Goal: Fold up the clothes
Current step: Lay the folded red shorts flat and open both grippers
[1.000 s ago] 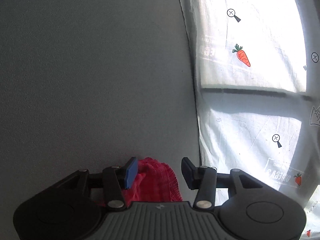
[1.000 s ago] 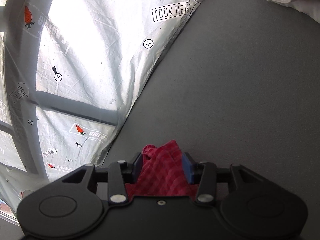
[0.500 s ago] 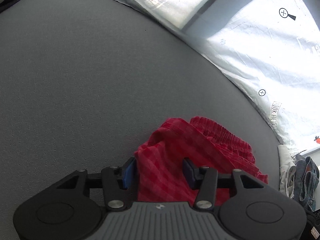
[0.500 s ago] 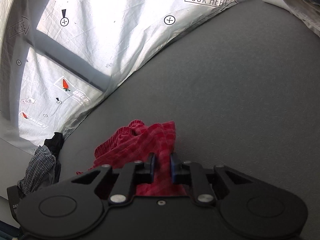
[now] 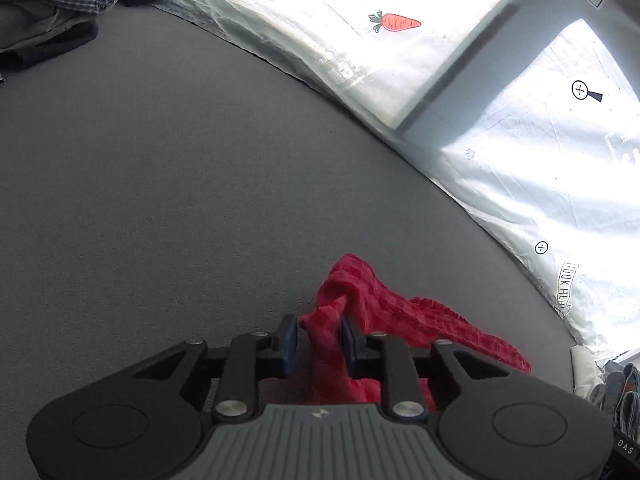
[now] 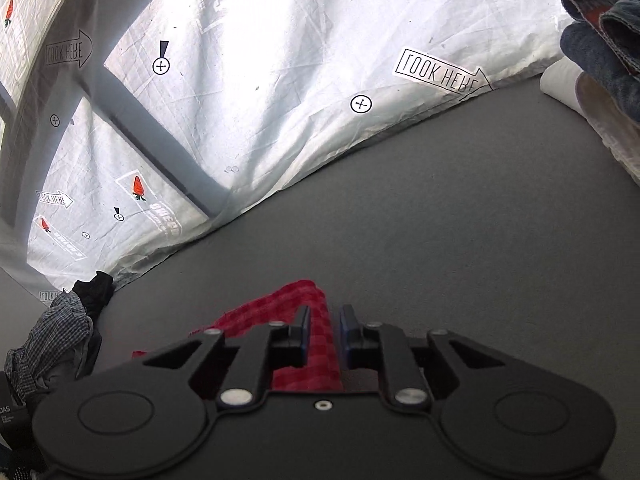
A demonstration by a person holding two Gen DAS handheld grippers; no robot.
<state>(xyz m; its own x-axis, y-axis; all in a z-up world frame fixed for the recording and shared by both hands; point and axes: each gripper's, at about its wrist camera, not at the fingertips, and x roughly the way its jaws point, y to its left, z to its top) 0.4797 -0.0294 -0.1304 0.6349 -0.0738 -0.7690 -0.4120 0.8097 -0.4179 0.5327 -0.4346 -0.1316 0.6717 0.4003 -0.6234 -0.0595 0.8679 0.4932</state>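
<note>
Two grippers, left gripper and right gripper, each pinch bunched red checked cloth.

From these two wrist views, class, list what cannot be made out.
- Red garment: lower part hidden behind left gripper; its type is unclear.
- Right view: red garment hidden by right gripper.
- Denim pile: cut off by the frame edge.

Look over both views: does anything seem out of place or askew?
Nothing is damaged or spilled. The red checked garment is bunched rather than flat, pinched by the left gripper and the right gripper over the grey surface.
</note>
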